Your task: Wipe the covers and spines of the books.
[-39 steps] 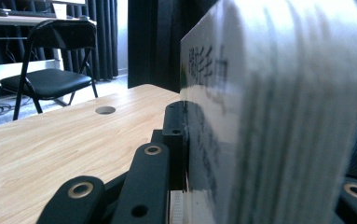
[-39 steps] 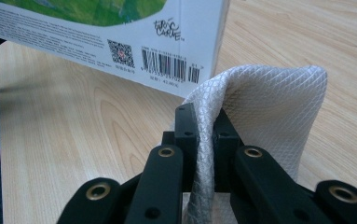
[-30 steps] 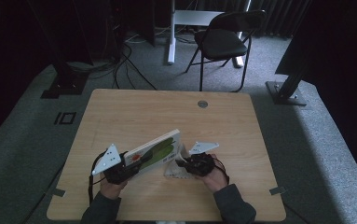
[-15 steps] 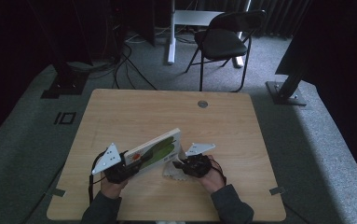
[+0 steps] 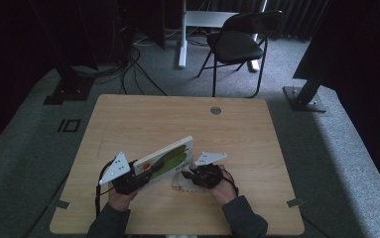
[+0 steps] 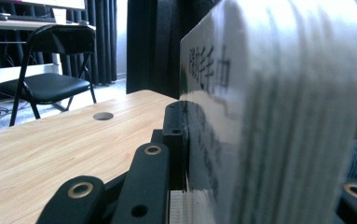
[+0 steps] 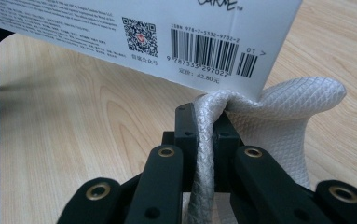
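My left gripper (image 5: 137, 181) was clamped on the near end of the book (image 5: 167, 159), tilted up off the worktop (image 5: 143, 116), while my right gripper (image 5: 190, 176) pinched the cloth (image 7: 302, 119) pressed just beneath its back cover.

From my station I look down on a light wooden table with rounded corners (image 5: 143, 119), its top pierced by a small round grommet hole (image 5: 216, 110) near the far edge. It stands on grey carpet (image 5: 29, 144). Beyond it I see a black folding chair with a padded seat (image 5: 237, 44), and behind that the white leg and foot of a desk (image 5: 182, 34). Black cables (image 5: 128, 69) trail across the floor at the left, near a dark stand base (image 5: 66, 91); another dark stand base (image 5: 304, 96) sits at the right. Dark curtains (image 5: 296, 20) close off the back, and the room is dim, with soft light falling on the tabletop.
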A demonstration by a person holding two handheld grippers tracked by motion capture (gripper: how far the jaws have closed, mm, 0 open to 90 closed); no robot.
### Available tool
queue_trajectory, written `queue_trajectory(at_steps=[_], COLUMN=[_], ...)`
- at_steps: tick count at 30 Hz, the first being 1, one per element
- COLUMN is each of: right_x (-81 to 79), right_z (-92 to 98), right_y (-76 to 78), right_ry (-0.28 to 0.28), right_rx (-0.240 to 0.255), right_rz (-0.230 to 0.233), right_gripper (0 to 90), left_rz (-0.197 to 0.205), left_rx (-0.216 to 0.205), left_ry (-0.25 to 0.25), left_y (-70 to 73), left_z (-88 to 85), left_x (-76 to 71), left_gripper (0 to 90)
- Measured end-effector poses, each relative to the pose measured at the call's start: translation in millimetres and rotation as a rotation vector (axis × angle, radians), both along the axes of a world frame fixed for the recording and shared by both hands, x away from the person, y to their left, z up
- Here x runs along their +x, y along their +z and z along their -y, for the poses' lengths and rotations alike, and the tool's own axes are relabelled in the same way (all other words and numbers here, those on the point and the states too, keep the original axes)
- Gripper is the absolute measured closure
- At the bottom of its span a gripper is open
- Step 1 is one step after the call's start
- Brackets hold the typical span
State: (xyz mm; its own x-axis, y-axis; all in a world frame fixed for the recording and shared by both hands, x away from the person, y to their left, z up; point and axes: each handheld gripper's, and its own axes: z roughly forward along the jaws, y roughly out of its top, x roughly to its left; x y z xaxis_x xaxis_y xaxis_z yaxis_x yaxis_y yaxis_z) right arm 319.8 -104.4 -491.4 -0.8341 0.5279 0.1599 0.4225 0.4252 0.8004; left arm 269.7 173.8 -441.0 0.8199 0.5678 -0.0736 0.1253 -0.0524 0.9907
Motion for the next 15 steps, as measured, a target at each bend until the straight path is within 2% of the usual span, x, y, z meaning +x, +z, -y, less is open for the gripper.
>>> queue_trajectory(at_steps=[15], right_x=[-3.5], right_z=[-7.6], right_y=[2.1], right_ry=[0.024], right_rx=[0.002], right_rz=[0.014], right_gripper=[84.9], left_rz=[-0.007], left_rx=[-0.003], left_ry=[0.001], left_y=[-1.8], left_z=[3.5], left_x=[1.4], left_gripper=[77.9])
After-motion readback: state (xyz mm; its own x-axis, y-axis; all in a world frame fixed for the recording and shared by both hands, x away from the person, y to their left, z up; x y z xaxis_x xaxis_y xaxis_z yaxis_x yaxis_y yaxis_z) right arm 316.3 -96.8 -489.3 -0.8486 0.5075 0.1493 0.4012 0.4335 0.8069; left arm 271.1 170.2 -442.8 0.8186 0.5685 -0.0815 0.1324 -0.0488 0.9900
